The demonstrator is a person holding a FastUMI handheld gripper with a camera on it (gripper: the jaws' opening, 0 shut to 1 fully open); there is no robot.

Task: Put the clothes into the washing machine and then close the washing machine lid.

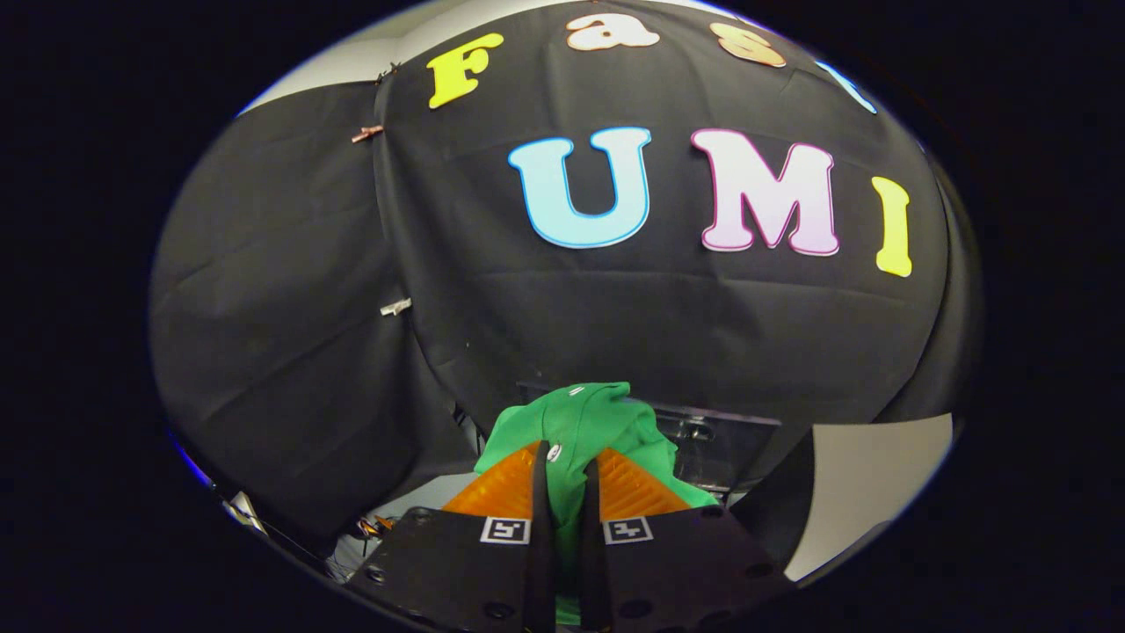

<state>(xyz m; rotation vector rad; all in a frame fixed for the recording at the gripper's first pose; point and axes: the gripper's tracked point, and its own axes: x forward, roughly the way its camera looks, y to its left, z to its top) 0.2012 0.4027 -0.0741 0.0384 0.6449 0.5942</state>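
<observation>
Gripper view: gripper (565, 466) clamped on green garment (584, 422), cloth pinched between both fingers and lifted clear, bulging just ahead of them, with dark washing machine (703, 435) just beyond; likely mid-carry, next calling for lowering into the tub before releasing.

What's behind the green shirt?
Behind the green shirt, pinched in the gripper, a dark box-like thing pokes out before the black cloth wall. The shirt covers its left part.
</observation>
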